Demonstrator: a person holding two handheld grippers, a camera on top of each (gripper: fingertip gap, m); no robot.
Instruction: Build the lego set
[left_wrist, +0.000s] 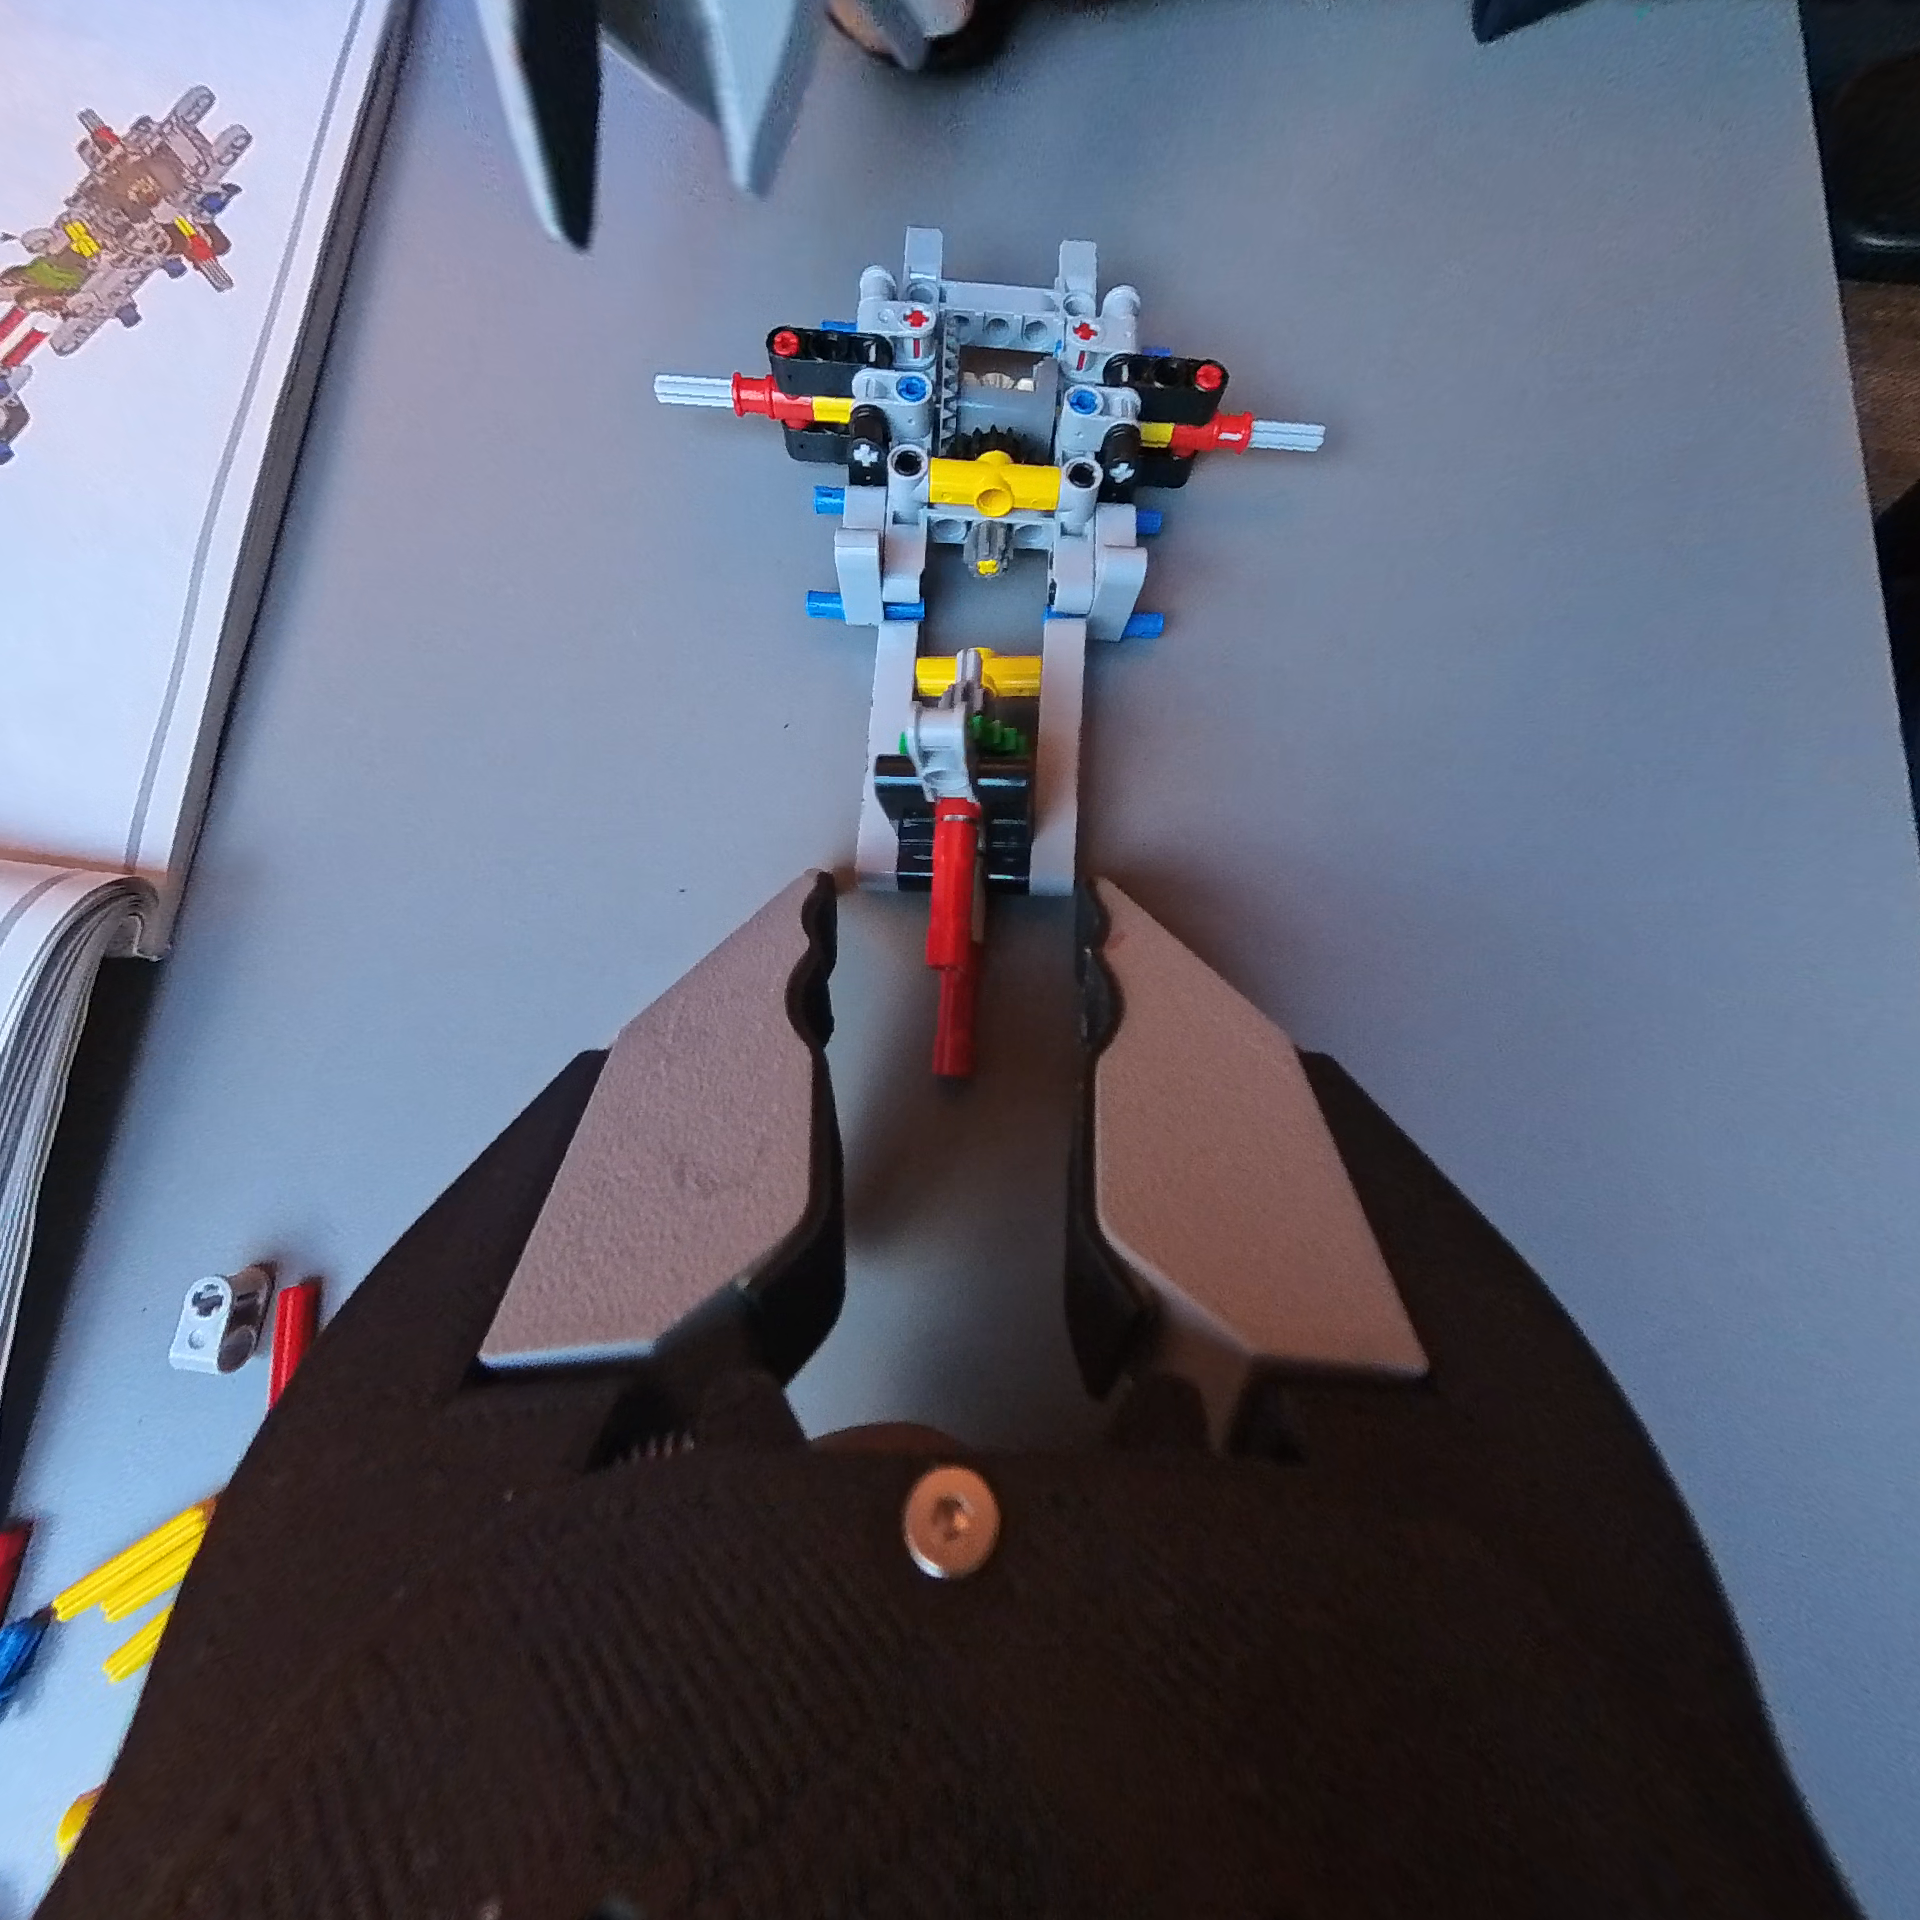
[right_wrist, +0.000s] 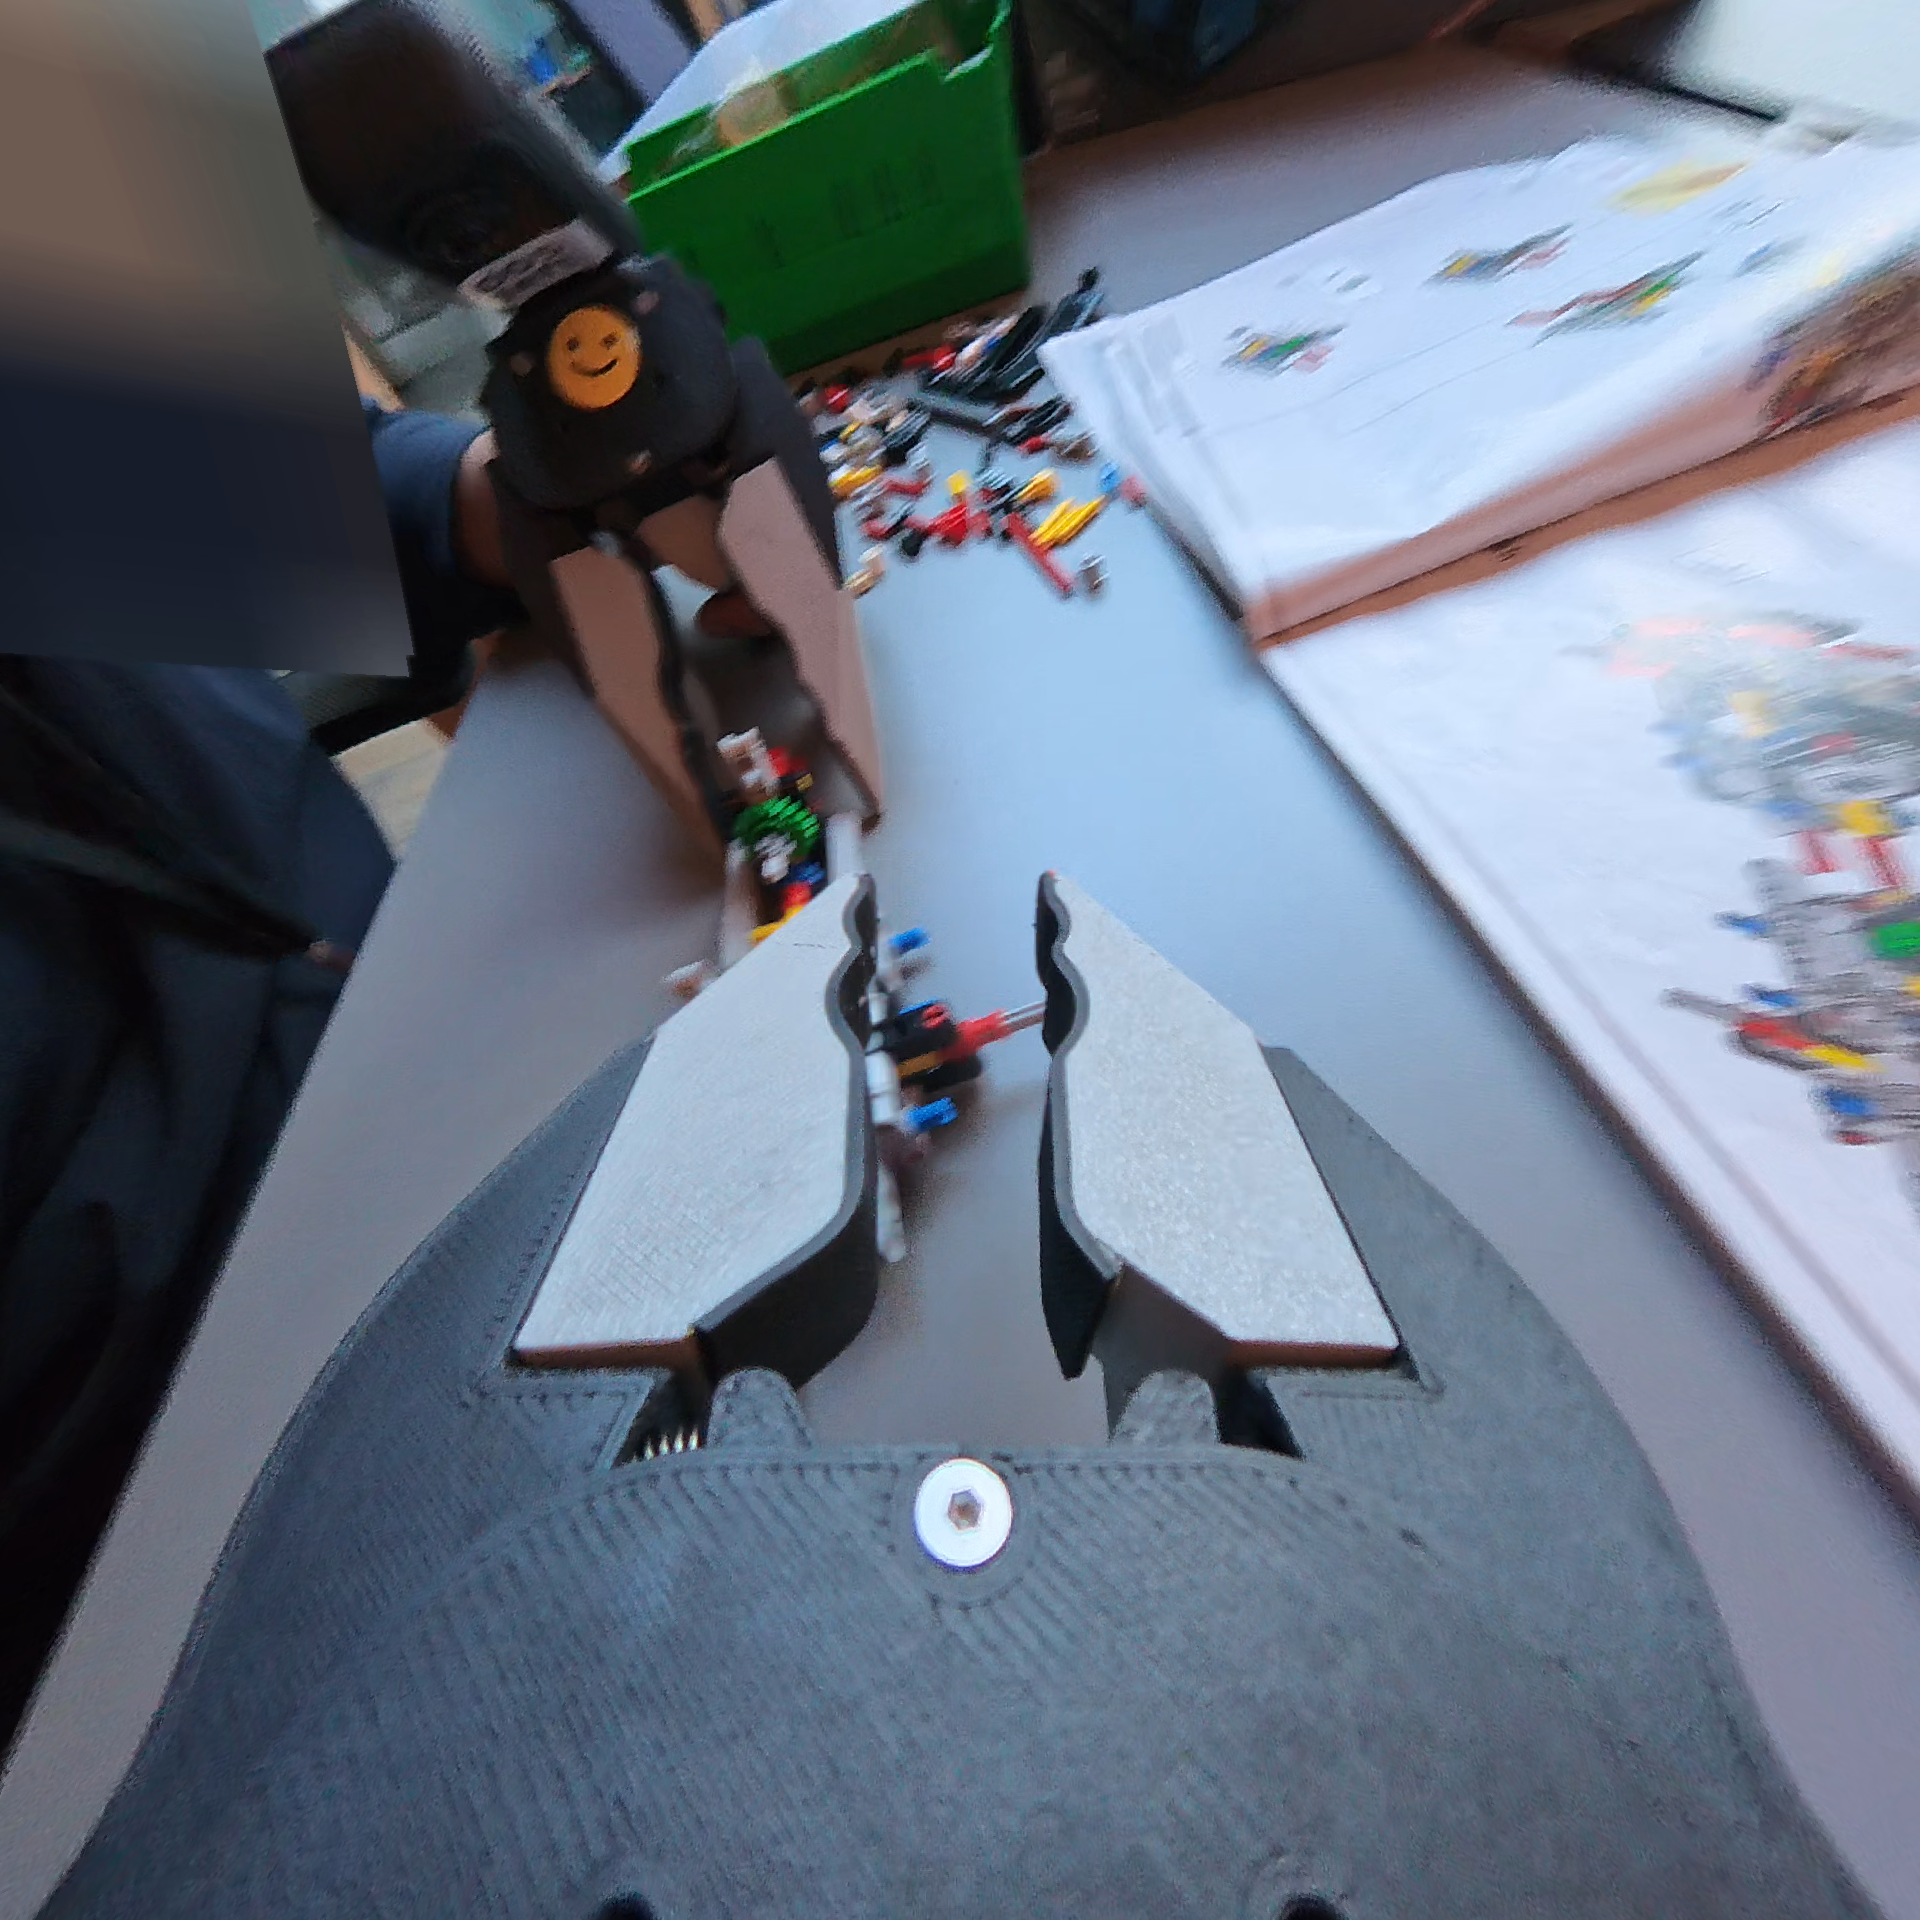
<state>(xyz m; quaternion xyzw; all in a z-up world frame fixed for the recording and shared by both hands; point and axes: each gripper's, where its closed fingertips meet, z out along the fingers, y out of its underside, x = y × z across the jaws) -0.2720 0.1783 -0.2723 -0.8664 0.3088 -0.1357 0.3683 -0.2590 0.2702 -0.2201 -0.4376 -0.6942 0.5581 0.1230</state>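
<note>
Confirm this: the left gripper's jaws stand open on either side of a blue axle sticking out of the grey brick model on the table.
Wrong colour. The axle between the left gripper jaws is red, as the left wrist view shows. The jaws do stand open, and the axle does stick out of the grey brick model.

No writing is legible; the open booklet (left_wrist: 156, 436) shows only coloured assembly drawings.

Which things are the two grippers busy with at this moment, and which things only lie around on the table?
At the grippers:
- model
- its red axle, untouched between the fingers of the open left gripper
- open right gripper, over the model's side

Lying about:
- booklet
- loose parts
- green bin
- grey connector
- yellow axles
</note>
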